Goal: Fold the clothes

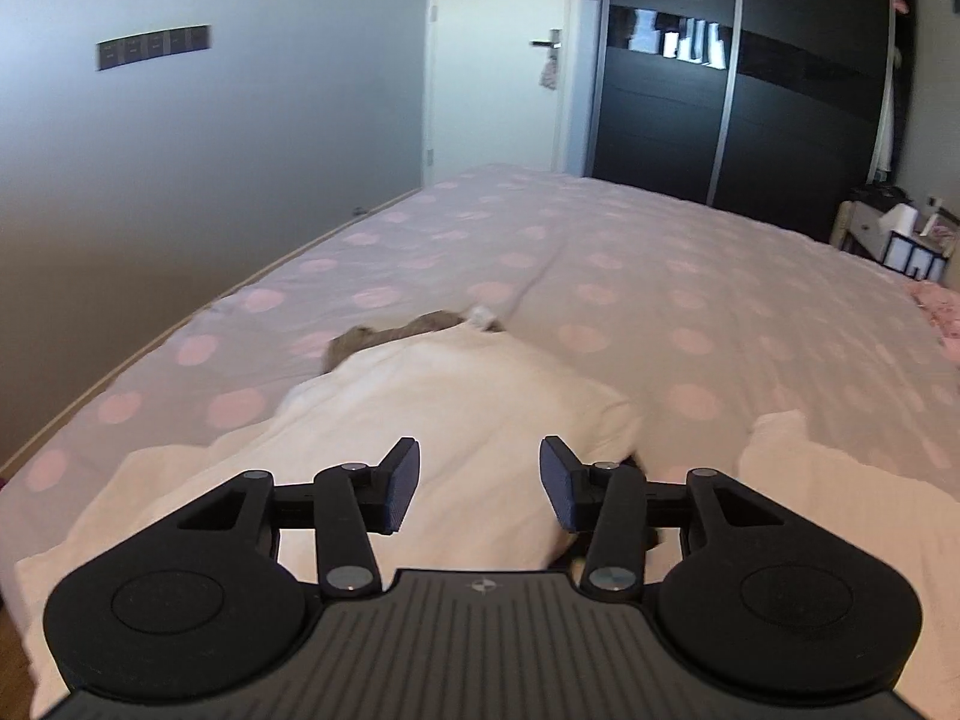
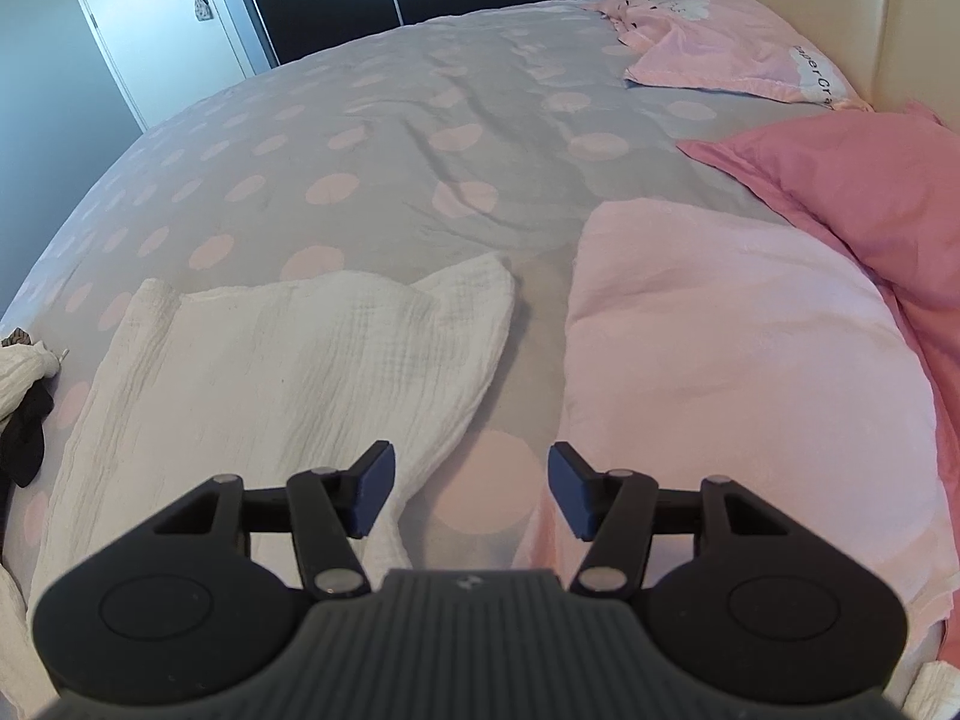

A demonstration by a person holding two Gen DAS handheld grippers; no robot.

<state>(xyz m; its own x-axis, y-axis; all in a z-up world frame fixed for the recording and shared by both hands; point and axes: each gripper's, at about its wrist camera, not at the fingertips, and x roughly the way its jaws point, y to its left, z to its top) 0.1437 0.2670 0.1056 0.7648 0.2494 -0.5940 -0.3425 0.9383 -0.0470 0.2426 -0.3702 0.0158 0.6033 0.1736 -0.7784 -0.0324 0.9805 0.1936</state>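
Hovering with jaws apart and empty, the left gripper and right gripper needed matched corner grasps on the white garment, lying at 9 o'clock of the pink cloth.

Bed: carries every cloth item.
Muslin cloth: flat on the bed, near edge, left of the folded garment.
Folded garment: on the bed just right of the muslin cloth, a strip of bed cover between them.
Blanket: behind and right of the folded garment.
Pillow: far right, behind the blanket, against the headboard.
Wardrobe: beyond the bed's far side, right of the door.
Nightstand: right of the wardrobe.
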